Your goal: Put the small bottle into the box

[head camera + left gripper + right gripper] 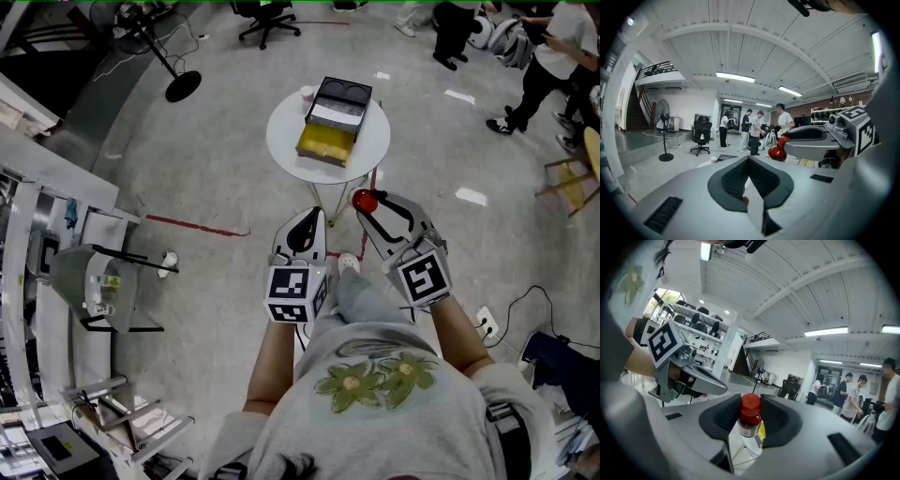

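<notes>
The small bottle (364, 200) has a red cap and a dark body. My right gripper (375, 202) is shut on it, holding it in the air short of the round white table (281, 141). In the right gripper view the bottle (750, 417) stands upright between the black pads of the right gripper (751, 401). The box (330, 122) lies open on the table, with a black lid, a white band and a yellow inside. My left gripper (307, 217) hangs beside the right one, shut and empty. In its own view the left gripper (749, 160) has closed jaws, and the bottle (777, 151) shows to the right.
Several people (553, 56) stand at the far right and an office chair (267, 17) at the top. A fan stand (178, 82) and metal shelving (56, 281) are on the left. A red tape line (197, 226) crosses the floor. A wooden chair (577, 173) sits at the right edge.
</notes>
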`<state>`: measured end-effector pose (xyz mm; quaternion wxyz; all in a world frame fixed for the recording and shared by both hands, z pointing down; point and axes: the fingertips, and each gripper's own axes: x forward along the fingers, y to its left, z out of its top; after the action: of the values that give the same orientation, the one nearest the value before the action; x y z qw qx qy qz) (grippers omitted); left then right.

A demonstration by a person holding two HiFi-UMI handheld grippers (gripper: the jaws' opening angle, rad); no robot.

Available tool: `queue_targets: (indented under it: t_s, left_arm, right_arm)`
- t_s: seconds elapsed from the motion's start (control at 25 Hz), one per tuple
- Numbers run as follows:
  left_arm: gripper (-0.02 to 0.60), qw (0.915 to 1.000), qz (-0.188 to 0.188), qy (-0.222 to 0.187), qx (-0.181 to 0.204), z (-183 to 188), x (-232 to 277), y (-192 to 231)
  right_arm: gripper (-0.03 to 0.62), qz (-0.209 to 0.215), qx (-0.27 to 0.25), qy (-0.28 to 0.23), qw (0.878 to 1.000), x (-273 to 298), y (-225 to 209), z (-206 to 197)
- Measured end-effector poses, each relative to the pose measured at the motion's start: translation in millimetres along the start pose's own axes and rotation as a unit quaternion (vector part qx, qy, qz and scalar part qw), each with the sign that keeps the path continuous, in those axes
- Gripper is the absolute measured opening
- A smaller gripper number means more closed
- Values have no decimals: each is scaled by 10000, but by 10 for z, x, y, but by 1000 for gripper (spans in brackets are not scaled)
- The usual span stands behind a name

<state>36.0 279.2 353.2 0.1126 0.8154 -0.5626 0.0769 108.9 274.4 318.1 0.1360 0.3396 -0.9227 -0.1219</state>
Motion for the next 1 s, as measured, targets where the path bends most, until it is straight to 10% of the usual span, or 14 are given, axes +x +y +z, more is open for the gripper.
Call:
queue_targets:
  t_s: [1.0]
  left_arm:
    - [0,9995,-24,311,102,174,1347,723]
  right_arm:
    - [137,252,397,-65,9989,1311,-937,-245]
